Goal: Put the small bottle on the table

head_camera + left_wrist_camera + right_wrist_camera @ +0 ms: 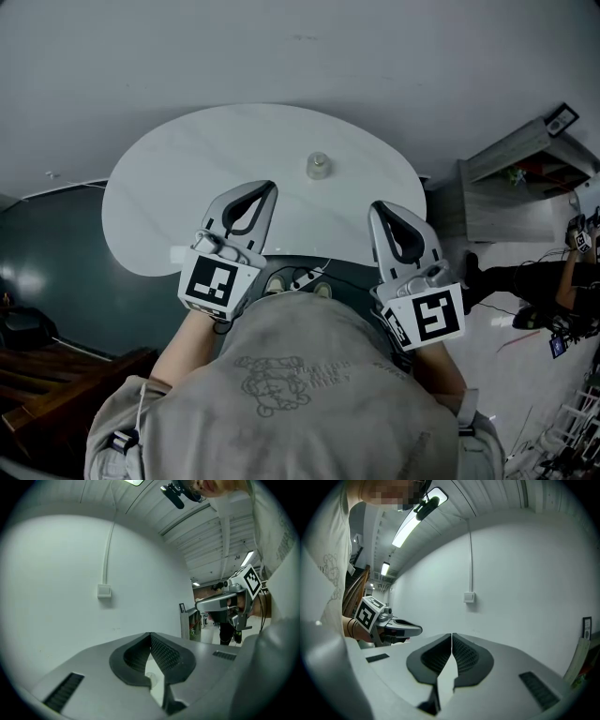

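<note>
The small clear bottle (318, 166) stands upright on the white oval table (169, 187), toward its far middle. My left gripper (265, 188) hovers over the table's near edge, short of the bottle and slightly to its left; its jaws meet at the tips with nothing between them (150, 635). My right gripper (379, 208) is held to the right of the bottle, near the table's right edge, also shut and empty (452, 635). Each gripper shows in the other's view: the right gripper (225, 603) and the left gripper (393, 627).
A grey shelf unit (525, 178) stands right of the table, with a person (562, 281) beyond it. Dark wooden furniture (56, 375) sits at the lower left. A power strip with cable (300, 278) lies on the floor under the table's near edge. A wall switch (104, 591) faces me.
</note>
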Demonstrator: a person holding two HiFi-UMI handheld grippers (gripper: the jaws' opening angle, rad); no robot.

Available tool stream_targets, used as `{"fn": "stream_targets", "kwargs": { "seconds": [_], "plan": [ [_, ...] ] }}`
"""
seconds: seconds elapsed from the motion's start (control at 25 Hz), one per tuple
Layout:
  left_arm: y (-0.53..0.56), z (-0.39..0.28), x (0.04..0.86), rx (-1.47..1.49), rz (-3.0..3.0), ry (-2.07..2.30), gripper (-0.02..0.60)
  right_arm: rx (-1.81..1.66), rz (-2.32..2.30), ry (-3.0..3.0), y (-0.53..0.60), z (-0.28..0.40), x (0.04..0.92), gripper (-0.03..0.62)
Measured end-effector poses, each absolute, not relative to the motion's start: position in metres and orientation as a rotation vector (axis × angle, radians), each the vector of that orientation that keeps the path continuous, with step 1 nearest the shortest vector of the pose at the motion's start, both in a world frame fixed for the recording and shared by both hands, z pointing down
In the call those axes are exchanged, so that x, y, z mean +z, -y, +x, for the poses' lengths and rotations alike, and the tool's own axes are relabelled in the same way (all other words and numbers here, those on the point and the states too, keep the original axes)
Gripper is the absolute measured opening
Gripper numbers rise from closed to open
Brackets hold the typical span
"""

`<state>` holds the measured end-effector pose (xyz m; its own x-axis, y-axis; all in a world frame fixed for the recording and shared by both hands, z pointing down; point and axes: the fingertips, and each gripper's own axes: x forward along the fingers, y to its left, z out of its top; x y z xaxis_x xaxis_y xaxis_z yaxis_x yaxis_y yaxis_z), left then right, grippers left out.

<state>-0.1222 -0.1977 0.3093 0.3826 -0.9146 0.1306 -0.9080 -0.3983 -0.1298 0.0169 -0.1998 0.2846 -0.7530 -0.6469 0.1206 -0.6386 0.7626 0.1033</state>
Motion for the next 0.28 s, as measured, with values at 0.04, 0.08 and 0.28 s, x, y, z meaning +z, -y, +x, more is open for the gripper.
{"fn": "stream_targets", "kwargs": {
  "seconds": [0.04,0.08,0.28],
  "plan": [
    [0.1968,-0.1218,0.3092,-0.277,-2.592,-1.701,0.018,-0.08,1.034,2.81,0.1995,0.0166,0.2841,0.029],
    [0.1957,-0.1209,0.3088,-0.269,-2.606,-1.698,0.018,-0.079,1.036,2.813,0.1991,0.016,0.2834,0.029],
    [0.191,-0.1172,0.3066,-0.249,-2.624,-1.676,0.018,-0.087,1.025,2.809,0.1954,0.0116,0.2845,0.029]
  ]
}}
